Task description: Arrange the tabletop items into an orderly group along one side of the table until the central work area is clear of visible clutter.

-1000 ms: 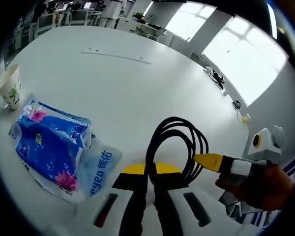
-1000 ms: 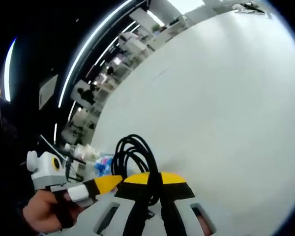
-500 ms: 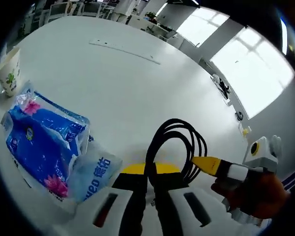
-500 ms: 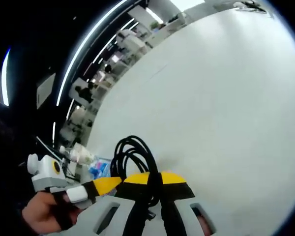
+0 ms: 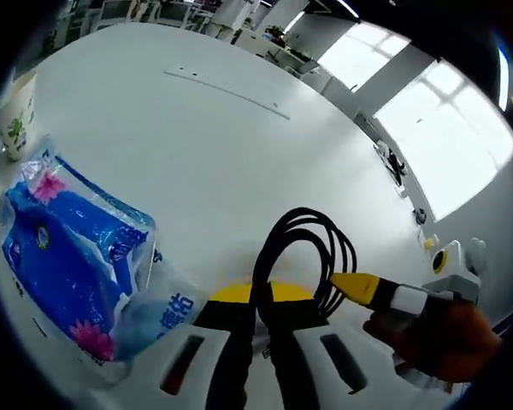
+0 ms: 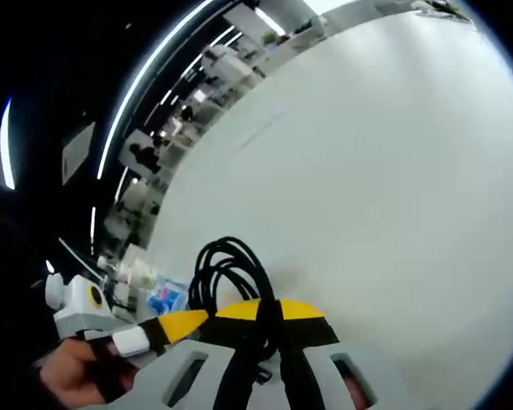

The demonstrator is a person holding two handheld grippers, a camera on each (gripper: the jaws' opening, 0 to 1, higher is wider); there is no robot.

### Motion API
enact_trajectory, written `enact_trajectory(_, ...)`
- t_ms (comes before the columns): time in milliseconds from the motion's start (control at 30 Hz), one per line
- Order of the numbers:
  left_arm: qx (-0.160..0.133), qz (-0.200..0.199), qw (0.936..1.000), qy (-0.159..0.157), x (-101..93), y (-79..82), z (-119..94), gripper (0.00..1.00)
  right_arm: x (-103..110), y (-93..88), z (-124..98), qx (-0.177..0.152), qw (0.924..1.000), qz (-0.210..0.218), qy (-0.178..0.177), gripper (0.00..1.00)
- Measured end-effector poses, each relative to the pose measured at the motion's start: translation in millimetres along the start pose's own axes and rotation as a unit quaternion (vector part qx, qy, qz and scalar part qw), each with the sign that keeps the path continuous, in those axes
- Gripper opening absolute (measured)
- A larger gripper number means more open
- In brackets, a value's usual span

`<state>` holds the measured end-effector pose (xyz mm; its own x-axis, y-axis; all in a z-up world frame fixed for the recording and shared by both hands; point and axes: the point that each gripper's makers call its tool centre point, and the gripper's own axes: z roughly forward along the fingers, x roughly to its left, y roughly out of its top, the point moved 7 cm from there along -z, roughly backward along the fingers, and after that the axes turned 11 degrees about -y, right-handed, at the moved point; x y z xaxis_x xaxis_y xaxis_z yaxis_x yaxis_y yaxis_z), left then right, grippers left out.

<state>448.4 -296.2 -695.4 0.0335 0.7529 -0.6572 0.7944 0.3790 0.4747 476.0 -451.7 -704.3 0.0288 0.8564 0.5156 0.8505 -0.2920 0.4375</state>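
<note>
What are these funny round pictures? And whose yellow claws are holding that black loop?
A person holds a gripper in each hand, and a camera rides on each one. In the left gripper view, the left gripper pinches a coiled black cable, and the right gripper comes in from the side beside the same coil. The right gripper view shows that cable clamped in its own jaws too. On the white table lie a blue tissue pack and a paper cup.

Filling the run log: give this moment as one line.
left gripper: shut on black cable | right gripper: shut on black cable | tissue pack: on table
</note>
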Motion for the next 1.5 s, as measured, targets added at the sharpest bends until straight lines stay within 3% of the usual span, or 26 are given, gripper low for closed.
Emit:
enact_trajectory(367,0.011,0.002,0.9999,0.012,5.5,-3.4,1,0.01,-2,-6.2,7,0.015,0.9998,-0.004,-0.01,0.03)
enact_trajectory(833,0.015,0.015,0.9996,0.02,2.3,-1.9,-7,0.02,-9,-8.2,1,0.007,0.9989,0.03,-0.035,0.06)
enact_trajectory(1200,0.005,0.024,0.9995,0.018,-0.7,2.3,-19,0.03,0,-8.2,-10,-0.006,0.9992,0.017,-0.037,0.1)
enact_trajectory(1500,-0.003,0.041,0.999,0.018,-0.2,4.8,-36,0.03,8,-18.9,-19,-0.016,0.9987,0.001,-0.048,0.12)
